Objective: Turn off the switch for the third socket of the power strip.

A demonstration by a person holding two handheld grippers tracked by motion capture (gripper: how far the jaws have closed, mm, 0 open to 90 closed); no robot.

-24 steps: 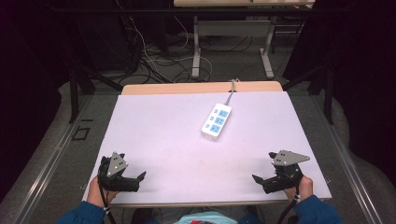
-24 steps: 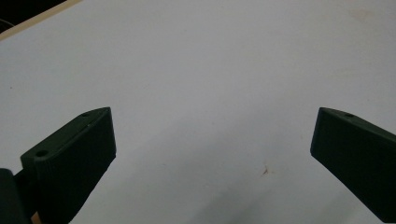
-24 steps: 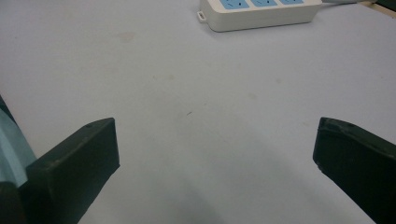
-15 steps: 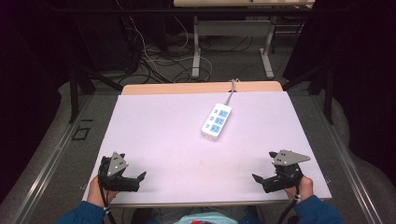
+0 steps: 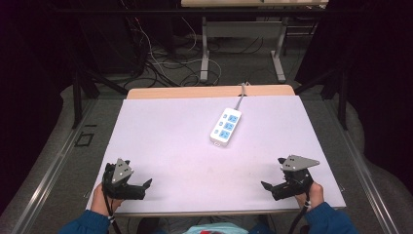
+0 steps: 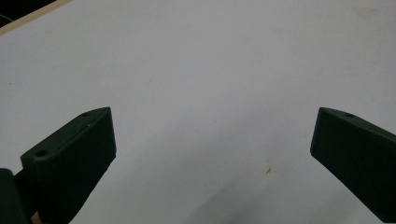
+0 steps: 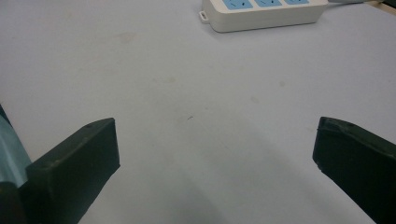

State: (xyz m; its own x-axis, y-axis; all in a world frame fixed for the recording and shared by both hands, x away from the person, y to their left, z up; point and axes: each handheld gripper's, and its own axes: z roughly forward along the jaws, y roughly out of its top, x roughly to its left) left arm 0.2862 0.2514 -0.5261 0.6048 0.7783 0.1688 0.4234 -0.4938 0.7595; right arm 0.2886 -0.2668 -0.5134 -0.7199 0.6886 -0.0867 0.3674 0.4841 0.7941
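Observation:
A white power strip with blue sockets lies on the pale table top, right of centre toward the far edge; its grey cord runs off the back. In the right gripper view the power strip sits at the top, well beyond the jaws. My left gripper rests at the near left corner, open, nothing between its jaws. My right gripper rests at the near right corner, also open and empty. In each gripper view the black jaws stand wide apart over bare table: left gripper, right gripper.
A wooden strip edges the table's far side. Beyond it stand metal desk legs and loose cables on the floor. Dark curtains close in left and right. Blue sleeves enter from the bottom.

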